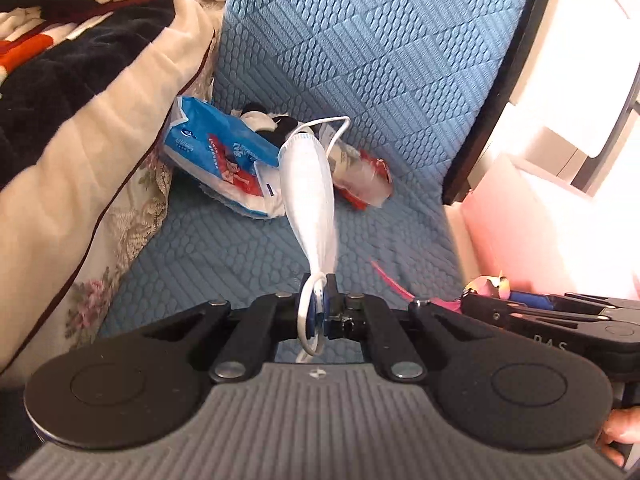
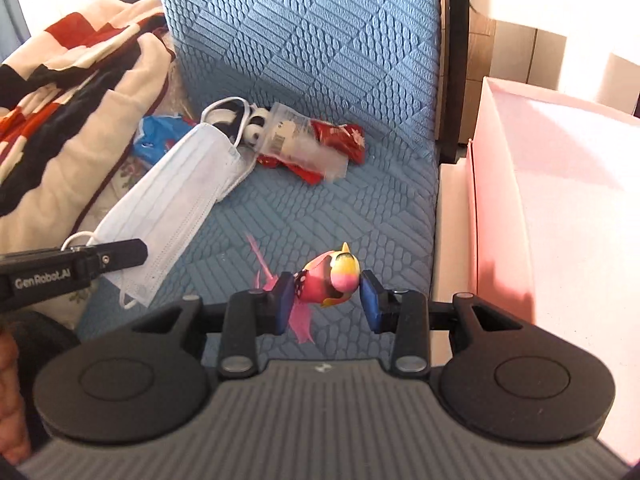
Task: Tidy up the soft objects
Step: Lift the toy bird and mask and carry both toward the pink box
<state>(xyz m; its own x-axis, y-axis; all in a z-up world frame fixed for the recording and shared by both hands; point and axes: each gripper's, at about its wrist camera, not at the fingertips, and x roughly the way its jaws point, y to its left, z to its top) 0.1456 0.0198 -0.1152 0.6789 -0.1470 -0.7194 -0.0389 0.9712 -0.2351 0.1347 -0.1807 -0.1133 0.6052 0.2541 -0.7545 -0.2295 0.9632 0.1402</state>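
The left gripper [image 1: 320,312] is pinching a face mask [image 1: 310,192] by its ear loop, jaws fully closed; the right gripper [image 2: 326,296] is squeezing a toy bird [image 2: 330,282], jaws part-open. The pink box [image 2: 560,208] is waiting at three o'clock. The mask could slip free from that thin loop.

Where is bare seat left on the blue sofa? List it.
Free: the blue cushion between the red wrapper and the pink box, and its front strip. Crowded: the back-left corner, with tissue pack, wrapper and blanket.
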